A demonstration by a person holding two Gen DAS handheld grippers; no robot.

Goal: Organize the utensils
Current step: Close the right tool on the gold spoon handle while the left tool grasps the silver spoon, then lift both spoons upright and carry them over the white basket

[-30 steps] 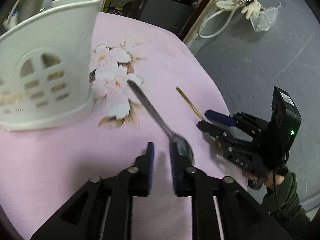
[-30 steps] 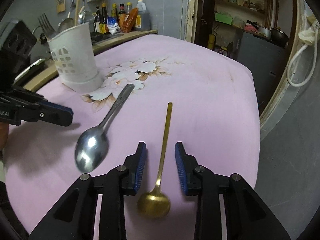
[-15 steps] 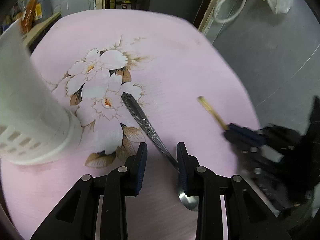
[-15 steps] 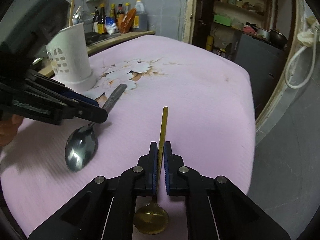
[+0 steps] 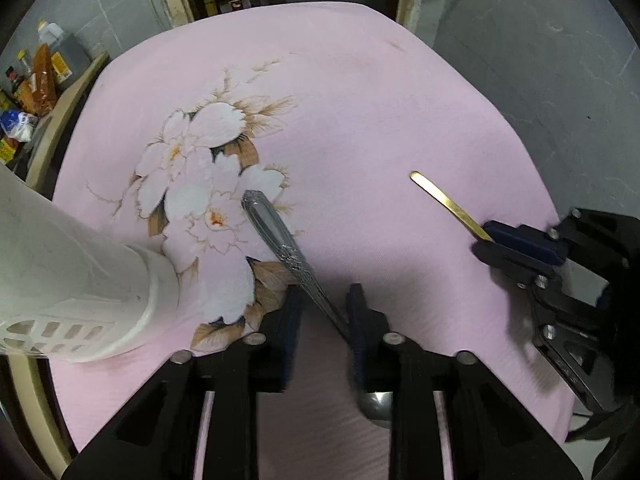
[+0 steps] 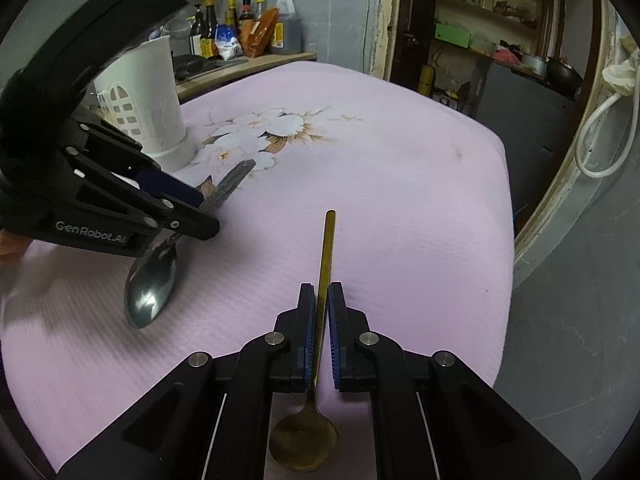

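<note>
A silver spoon (image 5: 280, 240) lies on the pink flowered cloth (image 5: 360, 120), handle pointing away. My left gripper (image 5: 322, 308) is open, with its jaws on either side of the spoon's neck; the bowl (image 5: 376, 404) shows beneath the right finger. In the right wrist view the silver spoon (image 6: 152, 284) lies under the left gripper (image 6: 188, 212). My right gripper (image 6: 318, 328) is shut on the handle of a gold spoon (image 6: 326, 256), whose bowl (image 6: 304, 440) lies below the fingers. The gold spoon (image 5: 448, 204) and the right gripper (image 5: 500, 240) also show in the left wrist view.
A white slotted utensil holder (image 5: 60, 272) stands on the cloth at the left; it also shows in the right wrist view (image 6: 148, 100). Bottles and packets (image 6: 248, 28) stand on a shelf behind. The cloth's edge drops to a grey floor (image 5: 560, 80) at the right.
My left gripper has moved forward over the silver spoon so its open jaws straddle the neck. My right gripper has closed on the gold spoon's handle and stays shut.
</note>
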